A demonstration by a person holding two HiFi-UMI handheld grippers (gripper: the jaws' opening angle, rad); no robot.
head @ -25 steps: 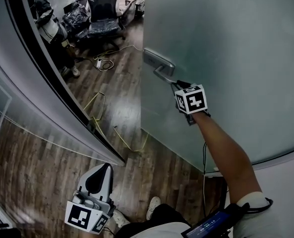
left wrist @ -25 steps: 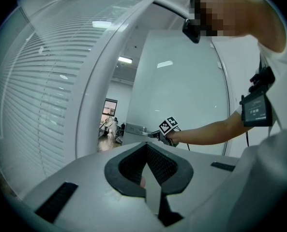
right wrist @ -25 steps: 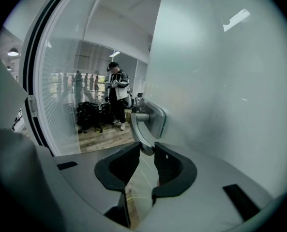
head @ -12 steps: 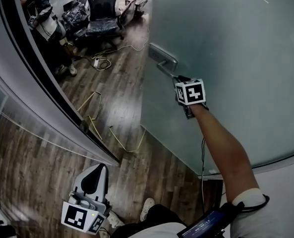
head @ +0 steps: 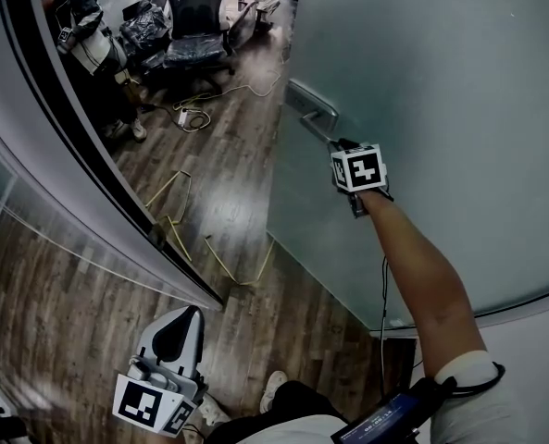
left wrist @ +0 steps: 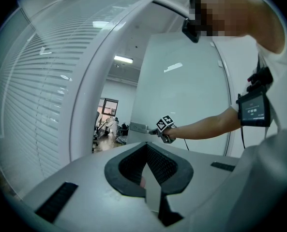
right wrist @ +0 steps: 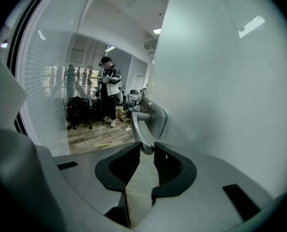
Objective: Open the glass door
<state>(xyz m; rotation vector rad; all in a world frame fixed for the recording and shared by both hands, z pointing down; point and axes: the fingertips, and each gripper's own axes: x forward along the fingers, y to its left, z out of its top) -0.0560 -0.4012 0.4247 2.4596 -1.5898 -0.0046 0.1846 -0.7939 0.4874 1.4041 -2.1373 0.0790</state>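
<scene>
Right claw [head: 337, 146] clamped on the handle [head: 313, 121] tip, centre frame. The lever's long axis runs up-left from the claw, near the free edge of the door [head: 441, 109]. Door ajar. Left claw [head: 189, 313] closed, empty, lower left, well apart.

Glass door [head: 441, 81]: the free edge stood further right than a second before, and the gap to the door frame [head: 89, 155] was wider.
Lever handle [head: 309, 109]: it was carried with the door, up and to the right.
Right gripper [head: 337, 143]: it travelled the same way on the lever's end, and its marker cube [head: 358, 167] sat higher.
Person [head: 75, 30] in the room beyond: more of them showed past the frame's edge, with the head now in view.
Part of this shift possibly came from the head camera's own tilt.
</scene>
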